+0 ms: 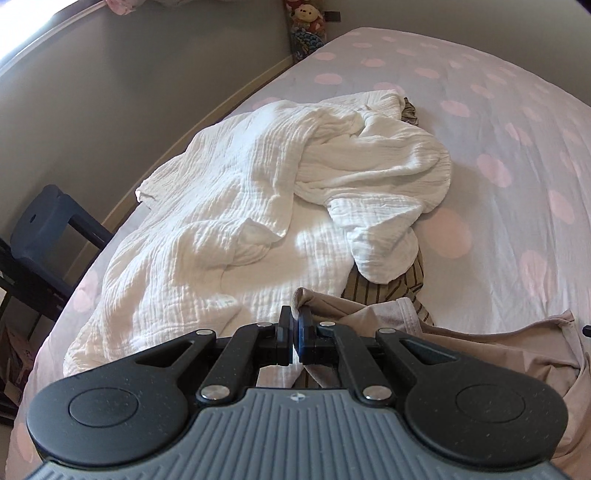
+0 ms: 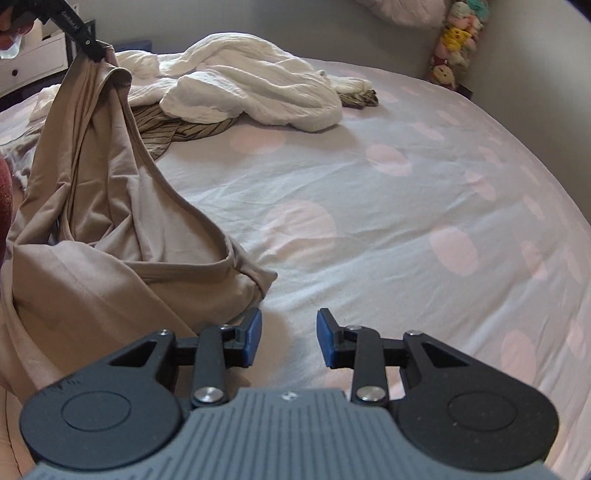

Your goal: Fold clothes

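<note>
A beige garment (image 1: 461,354) hangs from my left gripper (image 1: 295,317), which is shut on its edge. In the right wrist view the same left gripper (image 2: 94,51) holds the beige garment (image 2: 103,184) up at the top left, and the lower part of the cloth is piled on the bed. My right gripper (image 2: 289,332) is open just right of that pile, above the sheet, with nothing between its blue pads (image 2: 253,338). A crumpled white muslin cloth (image 1: 240,192) (image 2: 258,88) lies farther back over a striped brown garment (image 1: 384,284) (image 2: 184,131).
The bed has a pale sheet with pink dots (image 1: 498,129) (image 2: 406,221). A blue stool (image 1: 40,225) stands beside the bed's left edge. Plush toys (image 1: 306,22) (image 2: 458,40) sit in the far corner against the grey wall. A white drawer unit (image 2: 33,62) stands behind the bed.
</note>
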`<state>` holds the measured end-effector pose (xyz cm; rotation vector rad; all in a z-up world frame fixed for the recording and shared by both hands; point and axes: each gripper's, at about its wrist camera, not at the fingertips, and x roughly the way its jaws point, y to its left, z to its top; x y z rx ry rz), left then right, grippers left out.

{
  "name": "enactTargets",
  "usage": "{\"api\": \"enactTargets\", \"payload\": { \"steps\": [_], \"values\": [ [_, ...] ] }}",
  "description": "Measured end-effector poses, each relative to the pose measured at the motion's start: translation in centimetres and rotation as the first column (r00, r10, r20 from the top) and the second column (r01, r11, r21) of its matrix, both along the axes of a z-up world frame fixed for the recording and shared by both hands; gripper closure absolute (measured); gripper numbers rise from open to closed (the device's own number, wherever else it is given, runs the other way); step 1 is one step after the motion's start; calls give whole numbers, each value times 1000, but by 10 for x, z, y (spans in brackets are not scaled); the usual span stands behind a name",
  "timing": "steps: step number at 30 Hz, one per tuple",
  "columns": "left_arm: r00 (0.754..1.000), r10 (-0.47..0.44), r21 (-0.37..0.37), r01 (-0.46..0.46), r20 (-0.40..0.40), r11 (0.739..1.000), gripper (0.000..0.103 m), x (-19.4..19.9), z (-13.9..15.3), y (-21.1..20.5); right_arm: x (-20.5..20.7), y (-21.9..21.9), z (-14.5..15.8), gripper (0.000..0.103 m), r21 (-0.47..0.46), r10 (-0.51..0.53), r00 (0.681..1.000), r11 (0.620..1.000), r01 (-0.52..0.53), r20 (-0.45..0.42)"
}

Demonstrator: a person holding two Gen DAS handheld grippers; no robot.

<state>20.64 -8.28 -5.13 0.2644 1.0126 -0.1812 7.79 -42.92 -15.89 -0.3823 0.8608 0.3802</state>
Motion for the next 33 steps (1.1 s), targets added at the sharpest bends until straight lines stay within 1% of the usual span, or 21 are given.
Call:
{"api": "enactTargets", "payload": {
  "steps": [3, 6, 8, 9, 10, 11, 12, 13, 14, 18, 21, 23, 24, 26, 28, 30, 33],
  "values": [
    [1000, -1, -9, 1, -6, 1000, 102, 1, -5, 3, 12, 8, 6, 67, -20, 77, 997, 997, -77, 6],
    [1000, 4, -28, -5, -13, 1000, 102, 3, -8, 8, 21, 21, 4, 68, -51, 171, 985, 984, -171, -17],
    [1000, 6, -41, -7, -18, 999, 102, 4, -9, 11, 25, 28, -3, 74, -81, 218, 975, 972, -220, -40],
    [1000, 6, -44, -7, -20, 999, 102, 4, -10, 12, 28, 30, -7, 80, -83, 228, 972, 969, -232, -52],
    [1000, 7, -48, -8, -22, 999, 102, 4, -10, 13, 31, 32, -11, 84, -84, 237, 970, 967, -241, -64],
    [1000, 8, -54, -9, -23, 998, 102, 4, -11, 14, 33, 32, -15, 86, -79, 233, 970, 968, -239, -74],
    [1000, 9, -59, -10, -25, 998, 102, 4, -11, 15, 34, 32, -18, 95, -68, 230, 969, 969, -236, -85],
    [1000, 8, -64, -9, -23, 998, 102, 4, -10, 15, 34, 32, -20, 98, -55, 225, 970, 972, -230, -91],
    [1000, 7, -69, -8, -22, 998, 102, 4, -8, 15, 34, 31, -20, 99, -44, 218, 971, 974, -223, -94],
    [1000, -8, -101, 9, 18, 995, 102, -2, 8, 14, 23, 27, 1, 100, -34, 146, 989, 989, -147, -19],
    [997, -27, -122, 37, 76, 992, 102, -10, 31, 8, 13, 15, 32, 101, -24, 51, 996, 999, -49, 72],
    [991, -48, -138, 66, 128, 988, 102, -19, 52, 3, 5, 9, 55, 103, -14, -13, 990, 1000, 15, 137],
    [986, -59, -146, 82, 157, 986, 102, -24, 64, 0, -1, 8, 67, 103, -26, -34, 983, 999, 39, 178],
    [972, -80, -161, 117, 222, 980, 102, -37, 91, -5, -15, 7, 91, 103, -54, -75, 960, 994, 94, 271],
    [952, -99, -178, 156, 291, 972, 102, -51, 121, -9, -30, 6, 116, 103, -69, -116, 924, 986, 151, 365],
    [927, -117, -192, 195, 356, 962, 102, -67, 149, -13, -47, 4, 142, 103, -72, -157, 873, 974, 213, 461],
    [880, -144, -196, 255, 453, 947, 102, -93, 188, -21, -76, -3, 184, 103, -64, -211, 784, 951, 304, 584]
  ]
}}
